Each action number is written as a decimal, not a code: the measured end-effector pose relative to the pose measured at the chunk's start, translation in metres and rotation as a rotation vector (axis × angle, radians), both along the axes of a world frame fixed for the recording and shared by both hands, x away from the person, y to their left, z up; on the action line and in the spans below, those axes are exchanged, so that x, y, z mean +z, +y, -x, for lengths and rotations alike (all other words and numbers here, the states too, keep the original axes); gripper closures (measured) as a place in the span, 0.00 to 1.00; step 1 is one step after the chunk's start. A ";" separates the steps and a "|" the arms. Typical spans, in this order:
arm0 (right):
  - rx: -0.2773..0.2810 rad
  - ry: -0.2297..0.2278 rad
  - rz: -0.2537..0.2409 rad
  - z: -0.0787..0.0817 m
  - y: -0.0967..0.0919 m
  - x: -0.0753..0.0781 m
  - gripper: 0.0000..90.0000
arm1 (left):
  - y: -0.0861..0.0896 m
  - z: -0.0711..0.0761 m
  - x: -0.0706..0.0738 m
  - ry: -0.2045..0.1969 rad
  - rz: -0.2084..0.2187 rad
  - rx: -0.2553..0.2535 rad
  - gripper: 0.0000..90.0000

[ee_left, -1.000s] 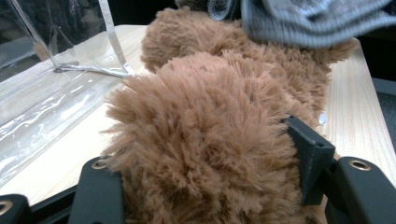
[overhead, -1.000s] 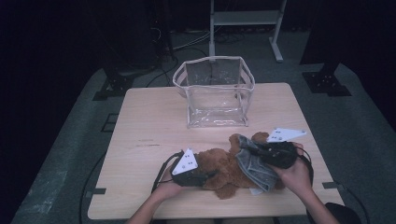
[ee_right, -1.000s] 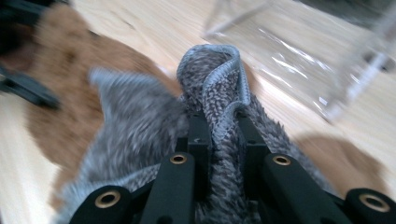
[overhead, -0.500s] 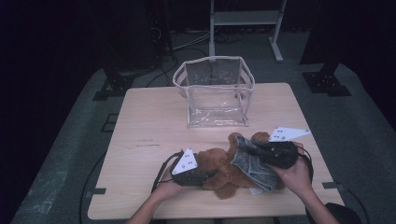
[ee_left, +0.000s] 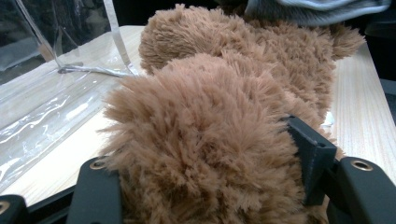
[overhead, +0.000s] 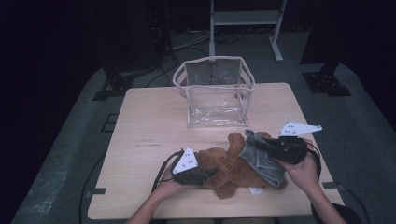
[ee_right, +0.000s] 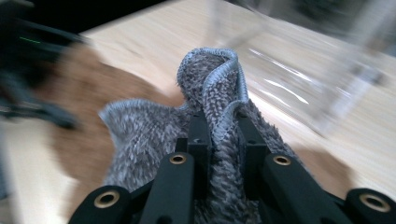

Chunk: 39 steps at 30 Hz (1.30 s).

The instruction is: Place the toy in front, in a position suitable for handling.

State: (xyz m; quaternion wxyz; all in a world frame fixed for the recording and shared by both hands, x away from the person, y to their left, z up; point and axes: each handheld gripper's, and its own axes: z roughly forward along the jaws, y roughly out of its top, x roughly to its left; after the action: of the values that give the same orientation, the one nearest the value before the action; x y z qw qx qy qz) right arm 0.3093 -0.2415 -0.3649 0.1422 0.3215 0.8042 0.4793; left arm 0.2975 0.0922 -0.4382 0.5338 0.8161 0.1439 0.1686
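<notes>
A brown plush teddy bear (overhead: pixel 224 165) lies near the front edge of the wooden table (overhead: pixel 149 126). My left gripper (overhead: pixel 210 173) is shut on one furry limb of it; in the left gripper view the black jaws press into the fur (ee_left: pixel 224 70) from both sides of my left gripper (ee_left: pixel 205 172). A grey knitted garment (overhead: pixel 261 161) is draped over the bear's right part. My right gripper (overhead: pixel 259 144) is shut on a raised fold of that garment (ee_right: pixel 140 135), with the cloth pinched between the jaws of my right gripper (ee_right: pixel 222 123).
A clear plastic bag (overhead: pixel 215 93) with a pale trim stands open at the back centre of the table, just behind the bear. A small white tag (overhead: pixel 254 190) lies under the bear. A metal stand (overhead: pixel 243 18) and dark equipment are on the floor beyond.
</notes>
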 end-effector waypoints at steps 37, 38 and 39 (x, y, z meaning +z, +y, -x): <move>-0.001 0.067 0.023 0.004 0.001 -0.042 0.88 | 0.004 -0.011 -0.026 0.173 -0.007 -0.006 0.37; 0.000 0.069 0.002 0.004 0.002 -0.041 0.88 | 0.004 -0.010 -0.020 0.152 -0.005 0.005 0.39; 0.000 0.069 0.002 0.004 0.002 -0.041 0.88 | 0.004 -0.010 -0.020 0.152 -0.005 0.005 0.39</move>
State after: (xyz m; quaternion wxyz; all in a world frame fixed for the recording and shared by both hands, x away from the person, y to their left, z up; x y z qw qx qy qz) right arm 0.3051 -0.2392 -0.4063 0.1147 0.3378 0.8092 0.4668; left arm 0.3079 0.0960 -0.4577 0.5186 0.8276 0.1858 0.1078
